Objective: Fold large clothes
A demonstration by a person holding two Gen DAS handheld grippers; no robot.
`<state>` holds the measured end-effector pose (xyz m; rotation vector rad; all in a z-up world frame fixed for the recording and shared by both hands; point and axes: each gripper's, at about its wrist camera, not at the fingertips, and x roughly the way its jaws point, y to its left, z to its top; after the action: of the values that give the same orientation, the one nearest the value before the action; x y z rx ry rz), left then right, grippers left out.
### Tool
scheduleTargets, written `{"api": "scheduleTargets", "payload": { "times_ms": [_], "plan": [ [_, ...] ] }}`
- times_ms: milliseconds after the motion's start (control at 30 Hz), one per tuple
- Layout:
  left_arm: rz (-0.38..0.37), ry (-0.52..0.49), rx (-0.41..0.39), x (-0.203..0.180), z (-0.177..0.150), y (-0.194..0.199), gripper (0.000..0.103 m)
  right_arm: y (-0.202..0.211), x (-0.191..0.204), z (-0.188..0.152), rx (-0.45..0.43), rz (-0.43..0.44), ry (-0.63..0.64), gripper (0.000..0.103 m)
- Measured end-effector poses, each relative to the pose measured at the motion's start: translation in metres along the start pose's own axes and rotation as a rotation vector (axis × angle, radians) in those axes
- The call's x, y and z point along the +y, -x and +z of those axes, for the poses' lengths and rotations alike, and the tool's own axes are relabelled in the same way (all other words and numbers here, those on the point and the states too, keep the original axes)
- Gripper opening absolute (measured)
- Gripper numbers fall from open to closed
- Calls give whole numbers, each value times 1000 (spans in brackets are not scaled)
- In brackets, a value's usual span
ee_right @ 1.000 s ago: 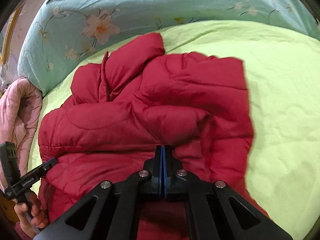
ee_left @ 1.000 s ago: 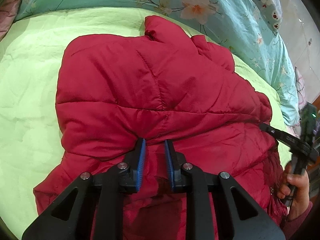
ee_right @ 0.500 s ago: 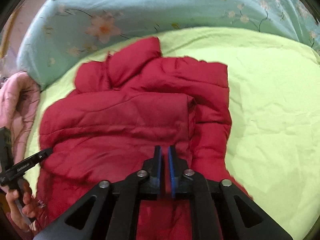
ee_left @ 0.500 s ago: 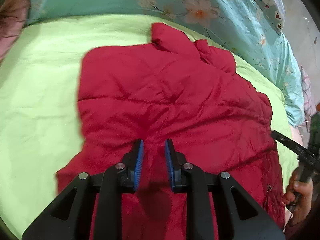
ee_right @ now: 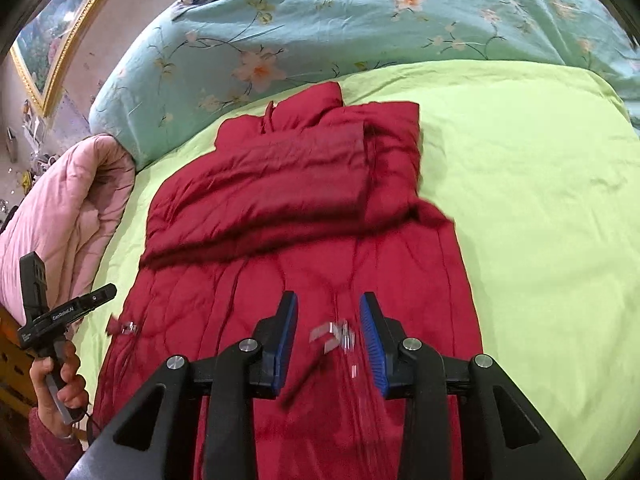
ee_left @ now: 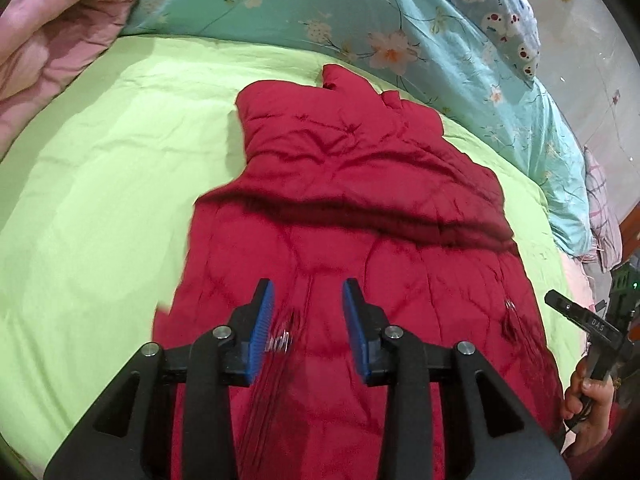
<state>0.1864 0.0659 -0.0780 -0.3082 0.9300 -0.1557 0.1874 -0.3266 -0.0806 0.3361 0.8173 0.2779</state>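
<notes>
Left wrist view: the left hand-held gripper (ee_left: pixel 307 320), black with blue ribbed pads, hovers over a dark red quilted puffer jacket (ee_left: pixel 360 208) that lies spread on a lime-green bed sheet (ee_left: pixel 100 208). Its jaws are opening, and no fabric is pinched between them; blurred silvery zipper hardware shows just below the gap. The jacket's upper part is folded down across its body, making a shadowed ridge. At the right edge a hand (ee_left: pixel 588 396) grips the right hand-held gripper's handle, whose arm bears white lettering that reads roughly "DAS". A turquoise floral duvet (ee_left: pixel 360 8) and a pink quilt (ee_left: pixel 48 32) border the sheet.

Right wrist view: the right hand-held gripper (ee_right: pixel 329 334) is likewise above the jacket (ee_right: pixel 280 184), jaws opening, gripping nothing; a blurred metallic zip pull lies under the gap. At left, the person's other hand (ee_right: pixel 60 380), in a red sleeve (ee_right: pixel 48 452), holds the left hand-held gripper, labelled "GenRobot.AI". A gold picture frame (ee_right: pixel 60 52) hangs beyond the duvet (ee_right: pixel 360 20).
</notes>
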Motion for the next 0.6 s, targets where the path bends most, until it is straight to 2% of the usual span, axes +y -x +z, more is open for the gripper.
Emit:
{"api": "scheduleTargets", "payload": {
  "times_ms": [167,233,367,600],
  "plan": [
    [-7,27,-16,9,-28,27,33,22,1,-27,-8,-3,-8,36],
    [-7,34,-22,12,-35,35,33,31,1,-38,-8,-2,-9,40],
    [-1,36,-29,18,-52,50,44,48,-1,-60,-21,3,-32,42],
    [-2,38,-28,26,-68,64,44,72,-3,-90,-34,-12,-67,43]
  ]
}}
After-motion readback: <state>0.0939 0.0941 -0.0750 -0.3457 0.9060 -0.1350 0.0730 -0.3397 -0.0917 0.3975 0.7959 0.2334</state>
